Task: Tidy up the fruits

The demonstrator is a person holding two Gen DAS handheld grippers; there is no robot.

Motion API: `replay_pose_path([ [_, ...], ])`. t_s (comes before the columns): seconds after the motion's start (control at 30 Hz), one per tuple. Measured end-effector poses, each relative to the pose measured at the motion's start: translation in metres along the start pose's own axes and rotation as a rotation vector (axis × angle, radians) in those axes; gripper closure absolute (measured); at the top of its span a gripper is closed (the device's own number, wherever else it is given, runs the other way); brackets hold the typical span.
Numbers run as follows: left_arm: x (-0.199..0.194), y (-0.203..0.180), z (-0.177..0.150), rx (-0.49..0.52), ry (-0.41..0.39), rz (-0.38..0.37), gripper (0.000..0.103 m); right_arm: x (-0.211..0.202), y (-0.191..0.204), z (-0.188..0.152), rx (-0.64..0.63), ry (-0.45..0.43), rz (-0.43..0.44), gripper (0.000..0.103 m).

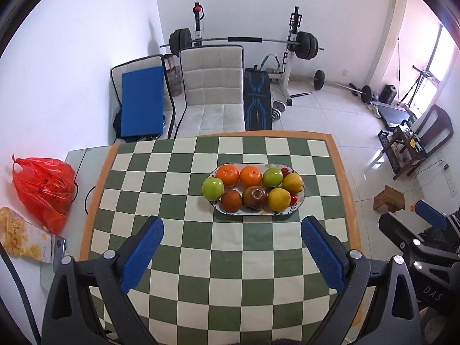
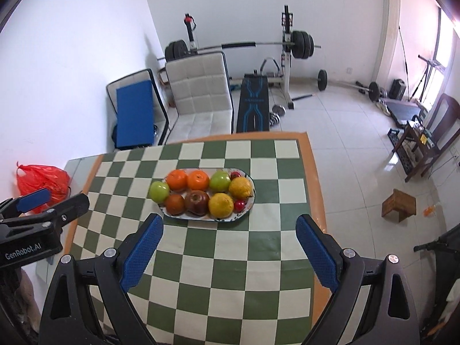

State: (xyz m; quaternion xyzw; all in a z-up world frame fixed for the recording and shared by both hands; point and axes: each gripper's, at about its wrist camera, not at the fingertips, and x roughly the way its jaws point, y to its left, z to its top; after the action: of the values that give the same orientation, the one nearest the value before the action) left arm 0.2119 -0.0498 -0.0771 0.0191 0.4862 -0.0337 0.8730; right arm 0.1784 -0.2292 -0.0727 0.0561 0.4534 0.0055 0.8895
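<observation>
A table covered by a green-and-cream checkered cloth [image 1: 178,247] with an orange border fills the near half of both views, and behind it stand a white quilted chair [image 1: 211,86] and, to its left, a second chair carrying a blue pad [image 1: 142,103]. Far back against the wall is a barbell rack [image 1: 244,40] with a black-and-blue weight bench [image 1: 257,100] in front of it. At the left edge of the table lie a red plastic bag [image 1: 43,189] and, nearer, a yellow snack box [image 1: 23,237]; a small wooden stool [image 2: 399,205] sits on the floor to the right. The left gripper [image 1: 232,224] hangs above the near part of the cloth with its 2 blue-padded fingers spread wide and nothing between them. The right gripper [image 2: 229,222] is likewise spread wide and empty, just to the right of the left one. Past both sets of fingers, around the middle of the cloth, rests an oval patterned plate [image 1: 230,211] that holds all the fruit. Its far row has 2 oranges [image 1: 227,174] side by side, then a green apple [image 1: 272,177] and a lemon [image 1: 292,182] at the right end. Another green apple [image 1: 212,189] sits at the left end. The near row has a dark reddish-brown fruit [image 1: 231,200], a dark red apple [image 1: 254,197] and a second lemon [image 1: 279,199]. 2 small red cherry-like fruits [image 1: 293,199] are tucked at the right end, 1 near and 1 far.
</observation>
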Motion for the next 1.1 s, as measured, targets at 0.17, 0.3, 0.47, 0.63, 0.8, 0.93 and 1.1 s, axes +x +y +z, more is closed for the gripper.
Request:
replay_pose_path([
  [0.17, -0.025, -0.002, -0.011, -0.004, -0.023, -0.018, 0.005, -0.042, 0.006, -0.003, 0.003, -0.047, 0.014, 0.006],
  [0.3, -0.037, -0.005, -0.018, 0.002, -0.038, -0.022, 0.005, -0.064, 0.012, -0.007, -0.013, -0.071, 0.011, 0.004],
  [0.47, -0.048, -0.003, -0.022, -0.015, -0.051, -0.029, 0.005, -0.083, 0.018, -0.013, -0.02, -0.085, 0.008, 0.004],
  [0.63, -0.05, -0.002, -0.023, -0.019, -0.064, -0.021, 0.005, -0.087, 0.018, -0.015, -0.006, -0.092, 0.001, 0.003],
  [0.8, -0.039, -0.001, -0.021, -0.025, -0.067, -0.015, 0.005, -0.078, 0.016, -0.013, 0.005, -0.104, -0.008, 0.003],
  [0.93, -0.028, 0.001, -0.019, -0.035, -0.078, -0.006, 0.0, -0.062, 0.014, -0.01, 0.006, -0.128, -0.021, 0.003],
  [1.1, -0.005, 0.006, -0.013, -0.045, -0.08, 0.033, 0.0, -0.028, 0.009, -0.006, 0.015, -0.108, -0.031, 0.003],
])
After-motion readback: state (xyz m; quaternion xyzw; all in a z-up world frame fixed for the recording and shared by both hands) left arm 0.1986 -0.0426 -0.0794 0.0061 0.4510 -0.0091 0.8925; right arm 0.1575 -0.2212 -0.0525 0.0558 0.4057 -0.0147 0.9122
